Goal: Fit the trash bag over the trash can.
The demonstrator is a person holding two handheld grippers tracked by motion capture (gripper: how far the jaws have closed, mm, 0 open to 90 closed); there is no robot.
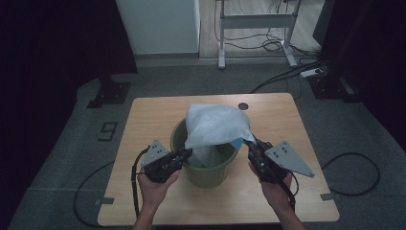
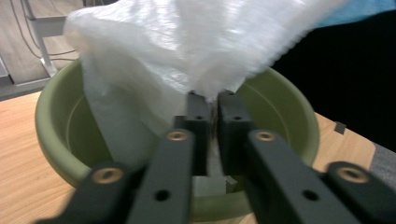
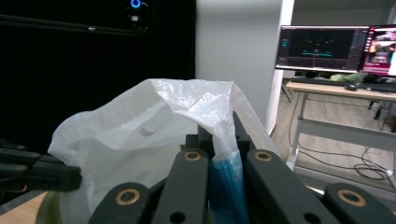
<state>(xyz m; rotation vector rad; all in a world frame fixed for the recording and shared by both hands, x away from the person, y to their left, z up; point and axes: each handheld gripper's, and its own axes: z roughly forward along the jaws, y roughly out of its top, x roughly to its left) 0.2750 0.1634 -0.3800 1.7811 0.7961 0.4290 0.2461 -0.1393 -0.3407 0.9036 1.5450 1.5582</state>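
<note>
From the high view, a round olive-green plastic bucket [image 1: 206,165] stands on a light wooden tabletop [image 1: 148,115]. A thin, translucent white plastic bag [image 1: 215,125] billows above the bucket's mouth, stretched between the two hand-held grippers. The left hand-held gripper [image 1: 186,153] sits just left of the bucket and pinches the bag's near left edge. The right hand-held gripper [image 1: 252,143] sits just right of the bucket and pinches the bag's right edge.

In the left gripper view, the left hand-held gripper [image 2: 212,100] has its jaws clenched together on the bag [image 2: 187,42], directly ahead of it, over the bucket [image 2: 56,140].

In the right gripper view, the right hand-held gripper [image 3: 218,133] is clamped on a fold of the bag [image 3: 140,130], with blue material between its jaws; the bag spreads ahead and to its left.
</note>
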